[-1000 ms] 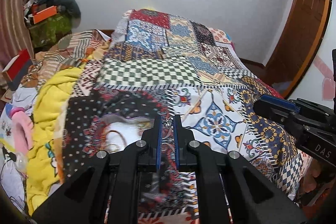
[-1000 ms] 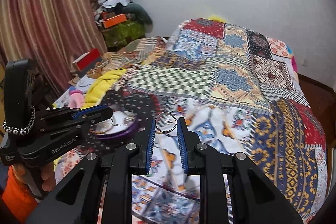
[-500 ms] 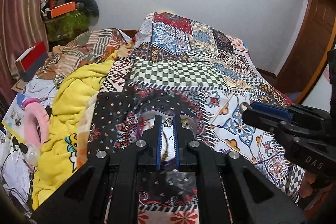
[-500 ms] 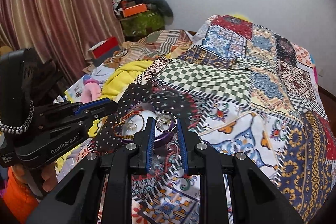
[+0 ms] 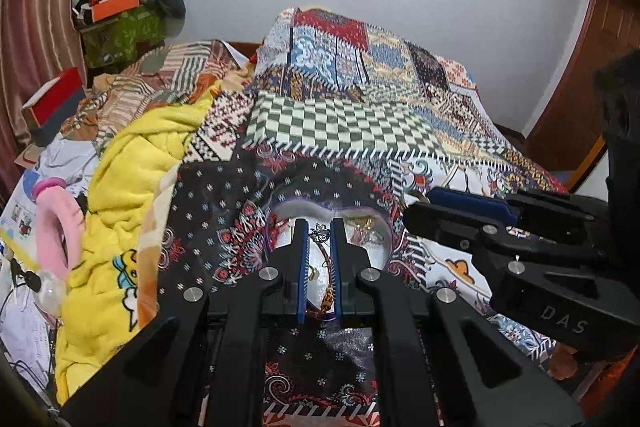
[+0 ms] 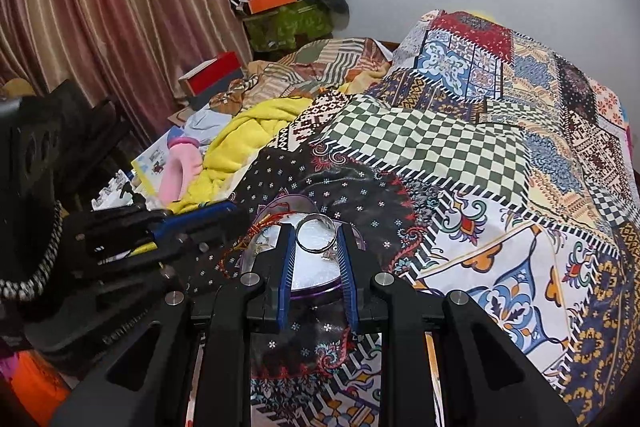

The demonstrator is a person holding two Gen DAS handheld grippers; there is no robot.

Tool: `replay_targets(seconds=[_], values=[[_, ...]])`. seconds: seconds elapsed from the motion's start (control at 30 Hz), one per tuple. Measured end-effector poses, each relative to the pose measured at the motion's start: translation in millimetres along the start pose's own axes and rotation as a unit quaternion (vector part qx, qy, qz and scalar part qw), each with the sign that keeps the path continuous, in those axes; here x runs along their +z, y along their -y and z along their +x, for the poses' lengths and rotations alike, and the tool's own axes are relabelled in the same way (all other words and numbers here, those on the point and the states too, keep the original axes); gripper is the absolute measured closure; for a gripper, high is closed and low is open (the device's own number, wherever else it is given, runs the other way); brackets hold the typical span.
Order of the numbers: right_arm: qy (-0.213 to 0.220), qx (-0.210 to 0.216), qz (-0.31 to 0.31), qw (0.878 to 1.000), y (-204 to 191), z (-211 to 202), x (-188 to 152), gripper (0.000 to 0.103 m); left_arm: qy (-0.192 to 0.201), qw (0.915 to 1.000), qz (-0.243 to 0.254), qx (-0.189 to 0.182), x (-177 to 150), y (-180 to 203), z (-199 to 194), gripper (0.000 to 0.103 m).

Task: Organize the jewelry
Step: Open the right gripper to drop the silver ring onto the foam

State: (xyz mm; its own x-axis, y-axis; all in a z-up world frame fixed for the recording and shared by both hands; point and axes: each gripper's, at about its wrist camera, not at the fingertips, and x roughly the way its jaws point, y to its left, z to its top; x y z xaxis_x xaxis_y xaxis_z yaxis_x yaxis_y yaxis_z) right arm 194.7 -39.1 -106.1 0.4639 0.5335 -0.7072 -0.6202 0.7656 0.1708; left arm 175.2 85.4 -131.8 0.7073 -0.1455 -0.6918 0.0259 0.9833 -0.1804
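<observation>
Both grippers over purple tray (image 6: 316,293), left gripper (image 5: 319,233) pinching ornament (image 5: 319,231), right gripper (image 6: 316,239) pinching ring (image 6: 315,237)

Heart-shaped jewelry tray (image 6: 316,293), purple-rimmed with a white lining, lying flat on the patchwork bedspread (image 6: 440,147) near its front edge. Silver bangle (image 6: 315,237) held above the tray; small silver ornament (image 5: 319,234) likewise; red-and-gold cord (image 6: 256,231) draped over the tray's left rim.

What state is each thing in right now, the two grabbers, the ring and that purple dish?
Right gripper: shut on silver ring, above the dish.
Left gripper: shut on small silver ornament.
Purple dish: uncovered, on the bedspread, holding jewelry.
</observation>
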Motion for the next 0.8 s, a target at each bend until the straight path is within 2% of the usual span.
replay_targets(seconds=[0.27, 0.8], values=[[-0.020, 0.003, 0.002, 1.000, 3.1, 16.9, -2.5, 0.084, -0.009, 0.9999, -0.003, -0.005, -2.2, -4.2, 13.1, 0.095], [-0.056, 0.008, -0.005, 0.998, -0.4, 40.2, -10.3, 0.083, 0.000, 0.9999, -0.011, -0.008, 3.9, -12.7, 11.6, 0.095]])
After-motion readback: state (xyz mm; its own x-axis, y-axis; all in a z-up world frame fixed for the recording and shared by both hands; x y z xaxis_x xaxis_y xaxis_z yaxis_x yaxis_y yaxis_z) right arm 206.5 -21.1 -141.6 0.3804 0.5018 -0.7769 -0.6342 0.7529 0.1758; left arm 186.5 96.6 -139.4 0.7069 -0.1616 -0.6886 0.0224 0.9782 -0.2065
